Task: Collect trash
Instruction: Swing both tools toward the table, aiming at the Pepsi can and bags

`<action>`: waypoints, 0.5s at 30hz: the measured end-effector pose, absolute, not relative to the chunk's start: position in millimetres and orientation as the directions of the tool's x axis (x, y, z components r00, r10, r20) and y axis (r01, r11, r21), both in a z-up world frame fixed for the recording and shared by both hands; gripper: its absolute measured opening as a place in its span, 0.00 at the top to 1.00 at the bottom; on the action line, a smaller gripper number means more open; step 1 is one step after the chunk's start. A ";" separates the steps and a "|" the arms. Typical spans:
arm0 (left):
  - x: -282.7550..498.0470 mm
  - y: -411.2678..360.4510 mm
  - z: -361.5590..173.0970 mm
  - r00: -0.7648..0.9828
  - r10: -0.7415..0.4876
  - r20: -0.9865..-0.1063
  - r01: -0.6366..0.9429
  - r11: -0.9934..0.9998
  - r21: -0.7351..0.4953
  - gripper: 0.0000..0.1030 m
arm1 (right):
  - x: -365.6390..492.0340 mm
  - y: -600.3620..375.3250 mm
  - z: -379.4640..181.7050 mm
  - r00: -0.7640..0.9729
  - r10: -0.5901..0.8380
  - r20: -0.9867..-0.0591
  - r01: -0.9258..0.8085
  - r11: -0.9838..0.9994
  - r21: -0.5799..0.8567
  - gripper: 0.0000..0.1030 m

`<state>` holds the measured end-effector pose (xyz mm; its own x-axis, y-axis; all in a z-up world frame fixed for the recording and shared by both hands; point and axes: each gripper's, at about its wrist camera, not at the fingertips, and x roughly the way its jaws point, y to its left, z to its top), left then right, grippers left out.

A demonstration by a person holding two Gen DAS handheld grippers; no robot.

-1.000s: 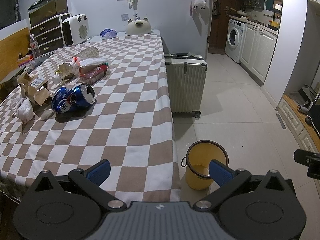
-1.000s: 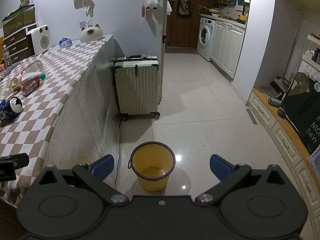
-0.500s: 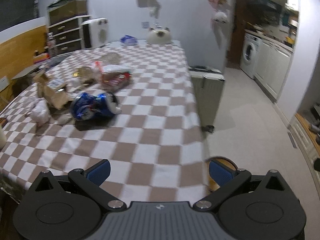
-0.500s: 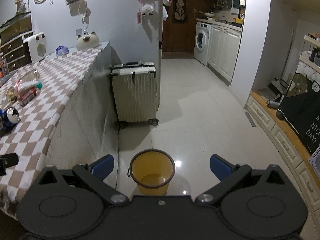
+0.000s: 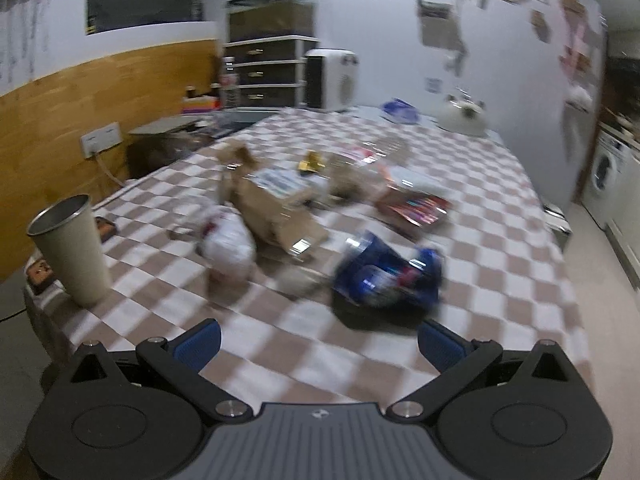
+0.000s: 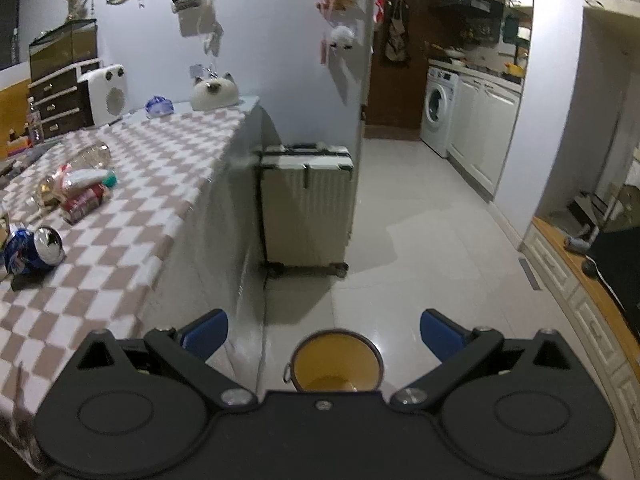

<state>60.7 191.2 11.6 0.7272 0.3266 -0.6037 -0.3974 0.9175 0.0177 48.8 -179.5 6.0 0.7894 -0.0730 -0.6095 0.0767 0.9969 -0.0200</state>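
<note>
Trash lies on the checkered table point(image 5: 500, 248): a crushed blue can point(image 5: 388, 276), a white crumpled bag point(image 5: 228, 242), a torn cardboard box point(image 5: 272, 204), a red wrapper point(image 5: 414, 206) and a clear bottle point(image 5: 384, 152). My left gripper point(image 5: 318, 344) is open and empty, just short of the blue can. My right gripper point(image 6: 324, 332) is open and empty above the floor, over the yellow bucket point(image 6: 336, 366). The blue can point(image 6: 34, 250) and red wrapper point(image 6: 86, 198) also show in the right wrist view.
A tall grey cup point(image 5: 70, 248) stands at the table's near left corner. A white suitcase point(image 6: 306, 208) stands on the floor by the table's end. A white heater point(image 5: 330, 78) and a cat-shaped object point(image 5: 464, 116) sit at the far end.
My left gripper has swung left and forward over the table toward the trash; the view is blurred. My right gripper has risen a little, so the bucket sits lower in view.
</note>
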 end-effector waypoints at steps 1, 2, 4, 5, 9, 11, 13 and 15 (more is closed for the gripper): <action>63.7 202.2 11.4 0.725 0.335 -0.601 -0.410 0.912 0.014 0.00 | 52.5 -174.8 7.1 0.794 -0.063 -0.604 0.069 0.998 -0.013 0.00; 65.9 210.4 10.9 0.722 0.343 -0.600 -0.420 0.907 0.013 0.00 | 57.0 -169.5 8.3 0.799 -0.052 -0.599 0.061 0.998 -0.006 0.00; 73.1 227.1 8.0 0.715 0.359 -0.600 -0.438 0.899 0.016 0.00 | 65.9 -157.9 10.3 0.808 -0.031 -0.588 0.047 0.999 0.012 0.00; 76.3 234.7 6.6 0.711 0.367 -0.599 -0.445 0.895 0.019 0.00 | 69.7 -151.9 10.7 0.813 -0.015 -0.582 0.035 0.999 0.023 0.00; 91.4 261.9 -1.9 0.712 0.372 -0.595 -0.459 0.888 0.005 0.00 | 88.3 -126.9 12.8 0.823 0.097 -0.560 -0.037 0.992 0.117 0.00; 97.3 271.7 -6.0 0.712 0.367 -0.599 -0.452 0.892 0.009 0.00 | 99.6 -111.4 13.9 0.820 0.160 -0.549 -0.084 0.983 0.162 0.00; 104.5 280.6 -11.2 0.694 0.356 -0.625 -0.450 0.893 0.009 0.00 | 109.3 -93.2 14.5 0.819 0.216 -0.532 -0.133 0.973 0.189 0.00; 111.5 287.0 -17.5 0.668 0.354 -0.654 -0.461 0.887 0.010 0.00 | 118.9 -75.3 15.1 0.818 0.268 -0.509 -0.187 0.961 0.205 0.00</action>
<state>111.5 287.0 -17.5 0.6681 0.3544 -0.6543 -0.4610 0.8874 0.0100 118.9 -75.3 15.1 0.8184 0.2678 -0.5085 -0.1872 0.9608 0.2047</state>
